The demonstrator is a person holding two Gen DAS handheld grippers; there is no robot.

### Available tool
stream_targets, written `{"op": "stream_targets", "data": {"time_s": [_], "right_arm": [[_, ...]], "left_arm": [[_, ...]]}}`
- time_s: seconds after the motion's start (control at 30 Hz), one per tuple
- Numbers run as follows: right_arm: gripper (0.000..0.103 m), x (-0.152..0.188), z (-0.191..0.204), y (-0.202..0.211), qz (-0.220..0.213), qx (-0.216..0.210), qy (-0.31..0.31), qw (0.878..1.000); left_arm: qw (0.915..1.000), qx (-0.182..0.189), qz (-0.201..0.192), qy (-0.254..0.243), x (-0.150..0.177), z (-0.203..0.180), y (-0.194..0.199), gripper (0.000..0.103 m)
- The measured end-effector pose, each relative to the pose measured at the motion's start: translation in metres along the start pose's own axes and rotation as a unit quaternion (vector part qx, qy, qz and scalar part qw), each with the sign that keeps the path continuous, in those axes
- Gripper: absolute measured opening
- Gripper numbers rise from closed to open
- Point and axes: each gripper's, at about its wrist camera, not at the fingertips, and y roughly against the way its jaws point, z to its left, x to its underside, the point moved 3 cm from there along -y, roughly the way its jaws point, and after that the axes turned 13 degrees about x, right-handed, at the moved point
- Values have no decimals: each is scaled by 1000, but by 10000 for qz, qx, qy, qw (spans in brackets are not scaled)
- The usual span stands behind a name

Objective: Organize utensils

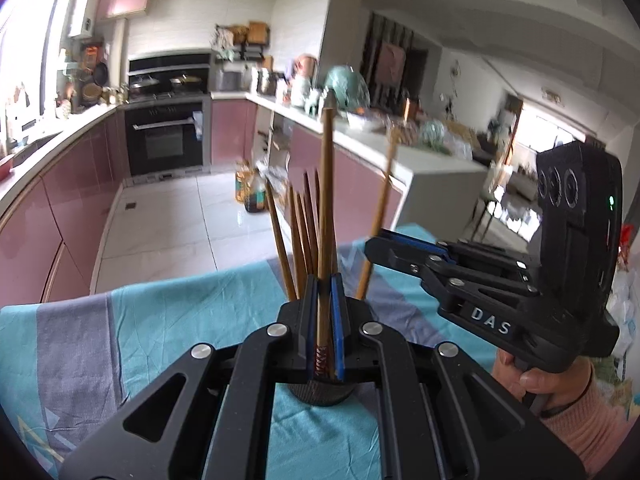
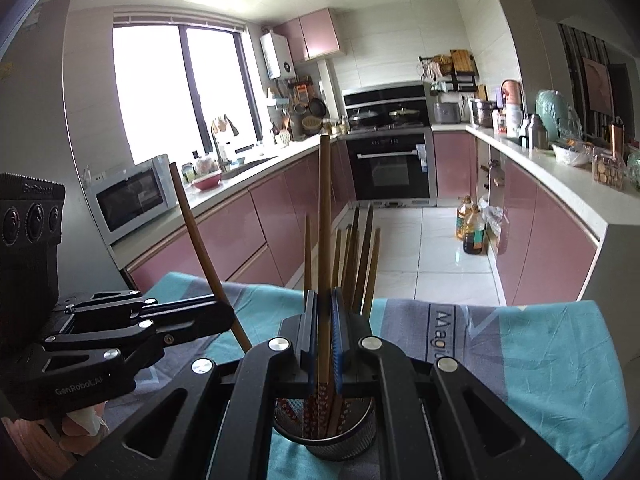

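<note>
A round dark mesh holder [image 2: 326, 438] stands on the table under both grippers; it also shows in the left wrist view [image 1: 322, 394]. Several brown chopsticks [image 2: 358, 264] stand in it. My left gripper [image 1: 325, 320] is shut on one chopstick [image 1: 326, 200], held upright with its patterned end at the holder's mouth. My right gripper [image 2: 325, 340] is shut on another chopstick [image 2: 325, 220], upright over the holder. In the left wrist view the right gripper [image 1: 380, 240] pinches its chopstick [image 1: 384, 196] just right of the holder. In the right wrist view the left gripper [image 2: 224, 316] holds its tilted chopstick [image 2: 196, 240].
The table carries a teal and grey cloth [image 2: 540, 360], seen too in the left wrist view [image 1: 160, 320]. Beyond its far edge lie a tiled floor [image 2: 436, 248], pink cabinets, an oven [image 2: 388, 164] and oil bottles [image 2: 472, 228]. A microwave [image 2: 132, 196] sits on the left counter.
</note>
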Motion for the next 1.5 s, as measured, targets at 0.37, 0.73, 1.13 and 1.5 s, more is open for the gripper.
{"op": "stream_targets", "data": {"time_s": [0.37,0.73,1.13,1.5], "right_arm": [[8,23,2,-30,581,-23,-30,9983],[39,39,-1,-16,537,-47,-146,9984],[87,54,9,16,-34,173,-82,9998],[96,65,36,53,-793,353,179,9961]], "left_arm": [[9976,28,662,222,18,18,-35,8],[9991,-98,295,279,22,28,-28,59],[9915,-1033,-740,285,53,43,40,97],[9764,-1695,-1325,184,74,39,95,97]]}}
